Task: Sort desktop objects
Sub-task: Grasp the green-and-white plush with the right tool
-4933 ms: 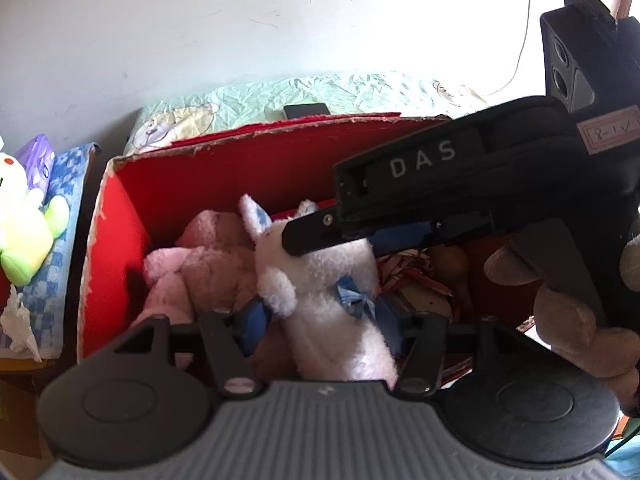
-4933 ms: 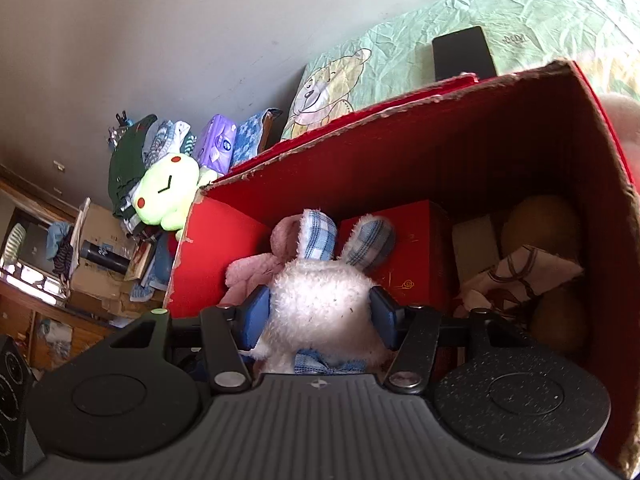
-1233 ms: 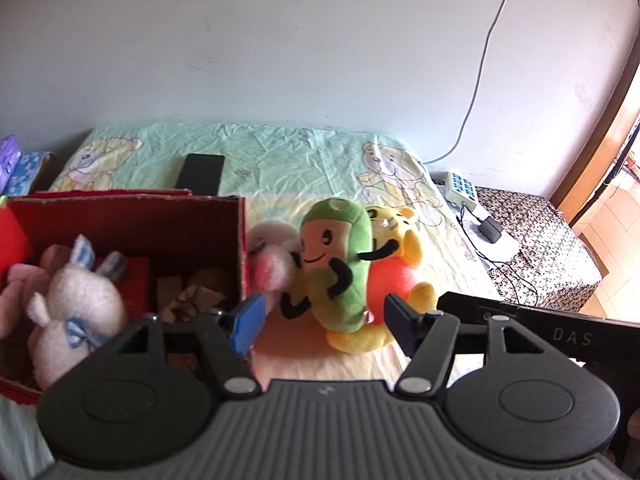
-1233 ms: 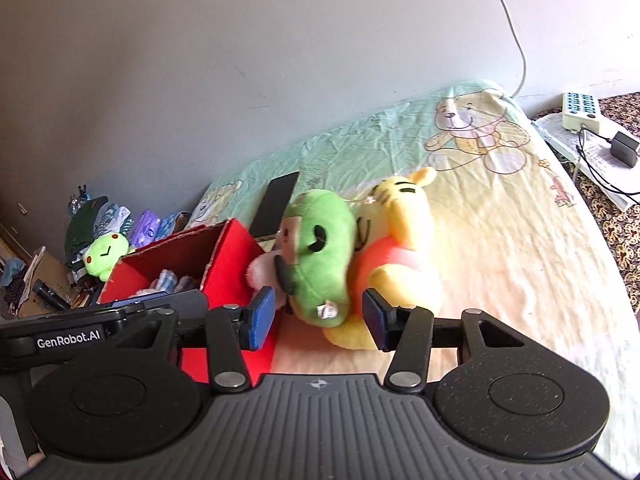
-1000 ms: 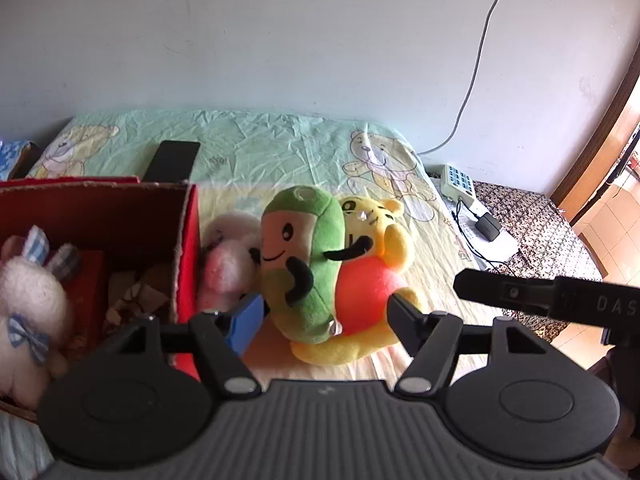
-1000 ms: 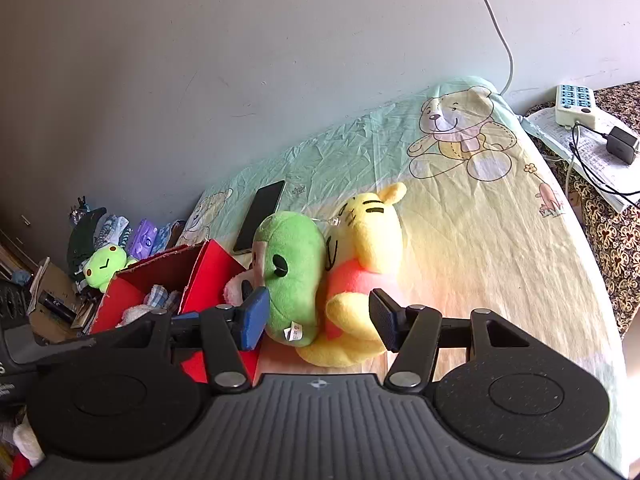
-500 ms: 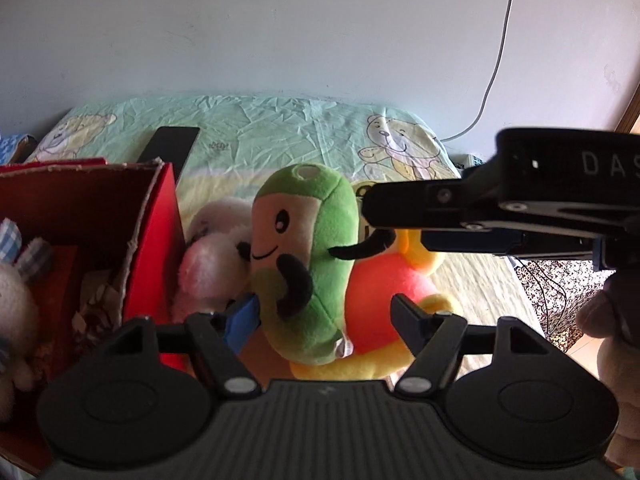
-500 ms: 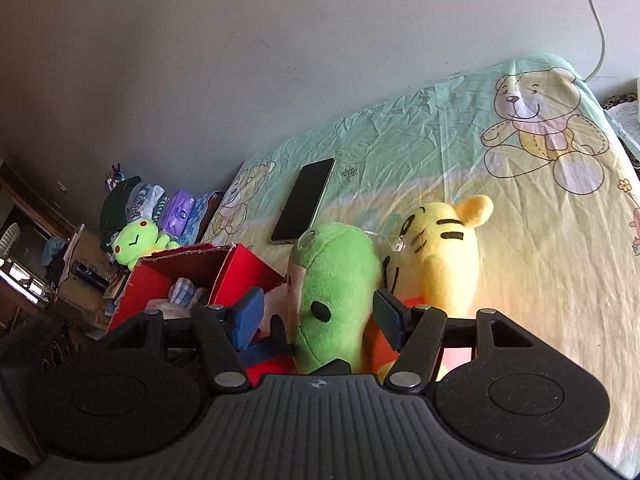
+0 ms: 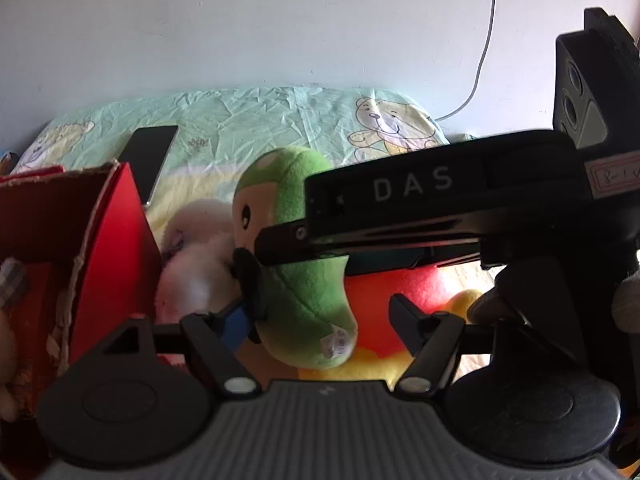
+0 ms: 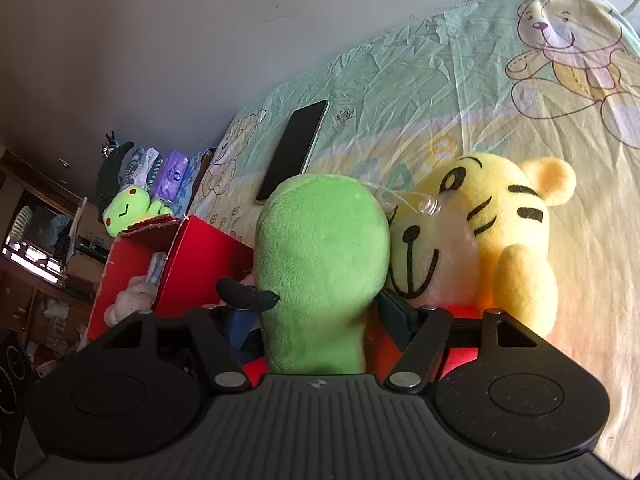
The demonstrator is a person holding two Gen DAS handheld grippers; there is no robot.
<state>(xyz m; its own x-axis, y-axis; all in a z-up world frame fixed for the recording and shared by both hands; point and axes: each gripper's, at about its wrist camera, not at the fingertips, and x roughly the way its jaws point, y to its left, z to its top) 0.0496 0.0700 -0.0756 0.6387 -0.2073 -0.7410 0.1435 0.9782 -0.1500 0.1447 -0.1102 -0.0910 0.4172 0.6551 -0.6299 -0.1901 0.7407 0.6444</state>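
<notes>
The right tongs (image 10: 316, 322) sit nearest in their own view, spread on either side of the green plush toy (image 10: 320, 264), whose lower body fills the gap between them; whether the pads actually press the fabric cannot be told. The toy's black arm (image 10: 246, 294) sticks out over the left pad. Pressed against the toy's right side is a yellow tiger plush (image 10: 480, 240) with a red body, lying on the bed sheet (image 10: 400, 92) printed with bears.

From the left wrist view, the left tongs (image 9: 320, 322) are spread wide, with the same green plush toy (image 9: 296, 248) standing just ahead of them, nearer the blue pad than the other, its white label low on its side. The body of the right tool, marked DAS (image 9: 412, 192), crosses in front of the toy from the right. A white and pink plush (image 9: 196, 256) lies beside the green toy, between it and the red cardboard box (image 9: 112, 240), which stands on the bed to the left and already holds a white plush (image 10: 128, 300).

Farther back, a black phone (image 10: 294, 150) lies flat on the sheet. Beyond the box a green frog plush (image 10: 128, 208) rests at the bed's far end. A white cable (image 9: 484, 40) hangs down the wall.
</notes>
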